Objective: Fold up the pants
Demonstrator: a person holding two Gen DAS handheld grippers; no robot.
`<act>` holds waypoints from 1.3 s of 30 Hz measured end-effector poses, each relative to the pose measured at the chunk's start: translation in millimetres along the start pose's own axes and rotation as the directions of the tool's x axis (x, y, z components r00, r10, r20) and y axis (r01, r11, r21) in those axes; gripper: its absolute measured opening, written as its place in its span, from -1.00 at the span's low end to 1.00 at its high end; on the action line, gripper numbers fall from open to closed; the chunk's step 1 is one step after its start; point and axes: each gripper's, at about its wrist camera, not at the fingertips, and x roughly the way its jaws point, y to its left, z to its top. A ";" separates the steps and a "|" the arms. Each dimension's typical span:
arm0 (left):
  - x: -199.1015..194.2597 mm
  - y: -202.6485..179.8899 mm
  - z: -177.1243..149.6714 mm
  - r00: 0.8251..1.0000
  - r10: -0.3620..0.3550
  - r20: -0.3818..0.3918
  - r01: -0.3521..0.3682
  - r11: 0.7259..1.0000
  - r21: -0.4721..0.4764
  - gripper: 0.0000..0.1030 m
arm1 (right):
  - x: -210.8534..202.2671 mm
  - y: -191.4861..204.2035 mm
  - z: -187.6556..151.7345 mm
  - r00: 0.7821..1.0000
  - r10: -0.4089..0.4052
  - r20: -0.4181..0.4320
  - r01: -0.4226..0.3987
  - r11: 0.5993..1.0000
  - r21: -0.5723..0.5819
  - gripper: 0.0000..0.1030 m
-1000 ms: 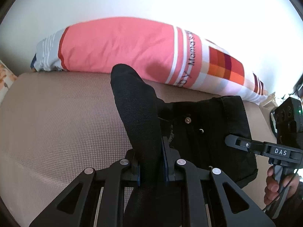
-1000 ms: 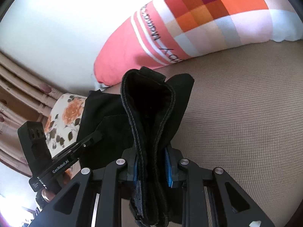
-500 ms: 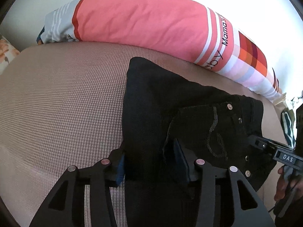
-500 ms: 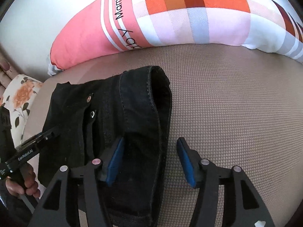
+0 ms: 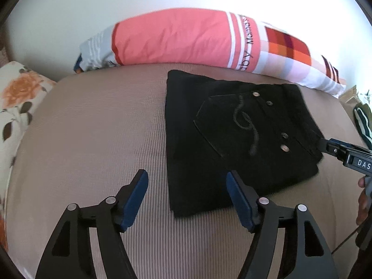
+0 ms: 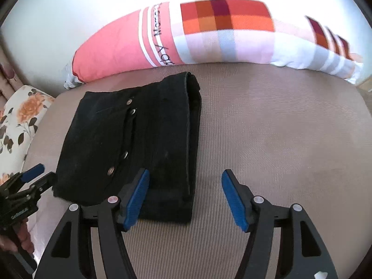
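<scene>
The black pants (image 5: 232,139) lie folded into a compact rectangle on the beige cushion, back pocket and metal buttons facing up. They also show in the right wrist view (image 6: 139,144). My left gripper (image 5: 187,186) is open and empty, raised just in front of the pants' near left corner. My right gripper (image 6: 184,186) is open and empty, above the pants' near right corner. The right gripper shows at the right edge of the left wrist view (image 5: 344,151); the left gripper shows at the lower left of the right wrist view (image 6: 32,179).
A long pink, white and checked pillow (image 5: 197,39) lies along the back against the white wall. A floral cushion (image 5: 16,97) sits at the left edge. The beige cushion (image 6: 279,127) stretches to the right of the pants.
Both grippers let go of the pants, opened and drew back. The pants, held up a second ago, now lie flat and folded on the cushion.
</scene>
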 end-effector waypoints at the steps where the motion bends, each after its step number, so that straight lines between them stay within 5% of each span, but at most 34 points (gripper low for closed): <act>1: -9.4 -0.8 -4.2 1.000 0.002 0.008 -0.002 1.000 -0.004 0.42 | -7.7 3.2 -6.5 1.000 0.014 -0.002 -0.014 1.000 -0.010 0.21; 6: -45.9 -3.8 -21.7 0.999 0.016 0.051 -0.015 1.000 -0.020 0.54 | -37.1 21.5 -37.6 1.000 0.011 0.013 -0.010 0.998 -0.069 0.24; 21: -113.4 -20.1 -73.4 0.988 0.080 0.132 -0.083 0.996 0.018 0.67 | -116.4 79.5 -96.8 0.984 -0.051 0.171 0.075 0.988 -0.136 0.89; 28: -110.2 -20.4 -87.5 0.981 0.133 0.142 -0.138 0.990 0.023 0.67 | -118.4 86.3 -112.0 0.973 -0.131 0.191 0.157 0.979 -0.127 0.93; 39: -103.0 -13.9 -97.7 0.980 0.145 0.136 -0.149 0.989 0.021 0.67 | -107.8 88.5 -122.8 0.983 -0.083 0.165 0.103 0.988 -0.114 0.93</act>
